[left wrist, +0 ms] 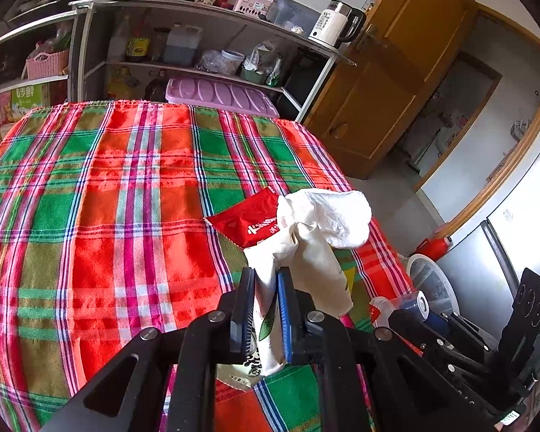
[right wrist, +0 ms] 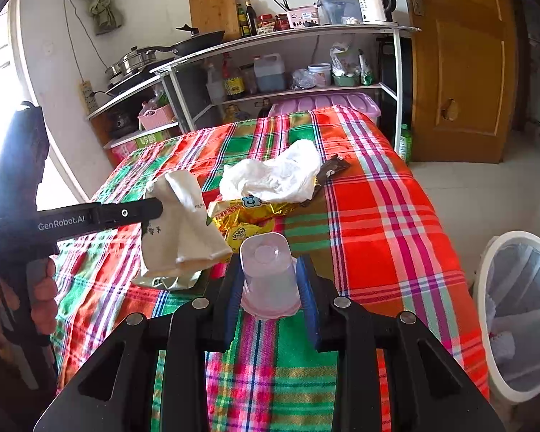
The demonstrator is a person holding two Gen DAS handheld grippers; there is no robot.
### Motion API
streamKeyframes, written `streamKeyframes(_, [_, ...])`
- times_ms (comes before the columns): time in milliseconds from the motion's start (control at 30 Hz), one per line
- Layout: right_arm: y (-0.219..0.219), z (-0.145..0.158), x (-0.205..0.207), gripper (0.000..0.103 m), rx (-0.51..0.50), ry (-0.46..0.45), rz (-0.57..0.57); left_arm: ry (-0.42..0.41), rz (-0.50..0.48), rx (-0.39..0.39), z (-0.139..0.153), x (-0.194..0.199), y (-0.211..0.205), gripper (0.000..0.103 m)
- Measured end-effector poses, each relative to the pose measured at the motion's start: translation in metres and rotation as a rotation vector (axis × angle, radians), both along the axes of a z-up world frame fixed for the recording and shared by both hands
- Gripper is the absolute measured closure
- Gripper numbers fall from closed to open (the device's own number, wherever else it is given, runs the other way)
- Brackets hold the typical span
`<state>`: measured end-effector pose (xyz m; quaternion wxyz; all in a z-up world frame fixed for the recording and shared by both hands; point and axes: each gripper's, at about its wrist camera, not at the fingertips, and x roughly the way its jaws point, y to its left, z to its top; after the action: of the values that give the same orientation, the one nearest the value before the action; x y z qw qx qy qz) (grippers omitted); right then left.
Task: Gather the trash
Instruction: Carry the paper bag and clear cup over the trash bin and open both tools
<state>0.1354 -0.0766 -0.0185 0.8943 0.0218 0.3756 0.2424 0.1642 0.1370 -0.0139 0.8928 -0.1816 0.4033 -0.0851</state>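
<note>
Two items are clamped: a white paper packet (left wrist: 307, 262) in the left gripper (left wrist: 265, 309), a clear plastic cup (right wrist: 269, 277) in the right gripper (right wrist: 270, 288). Both grips should be kept firm until the bin (right wrist: 486, 288) is reached.

The right gripper (right wrist: 270, 280) clamps a clear plastic cup (right wrist: 269, 273) over the plaid cloth (right wrist: 378, 223). At nine o'clock the left gripper (right wrist: 158, 206) pinches a crumpled paper bag (right wrist: 183, 226) — white bin (right wrist: 486, 288) at four o'clock.

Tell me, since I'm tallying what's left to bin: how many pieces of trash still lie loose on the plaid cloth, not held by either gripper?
4 visible: white tissue, gold wrapper under it, brown wrapper behind, silver packet nearest. More may hide under the tissue.
</note>
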Motion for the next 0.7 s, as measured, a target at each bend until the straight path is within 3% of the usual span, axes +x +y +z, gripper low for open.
streamKeyframes(700, [-0.059, 0.019, -0.014, 0.072, 0.026, -0.047, -0.124, -0.081, -0.104, -0.001, 0.030, -0.005, -0.055, 0.091])
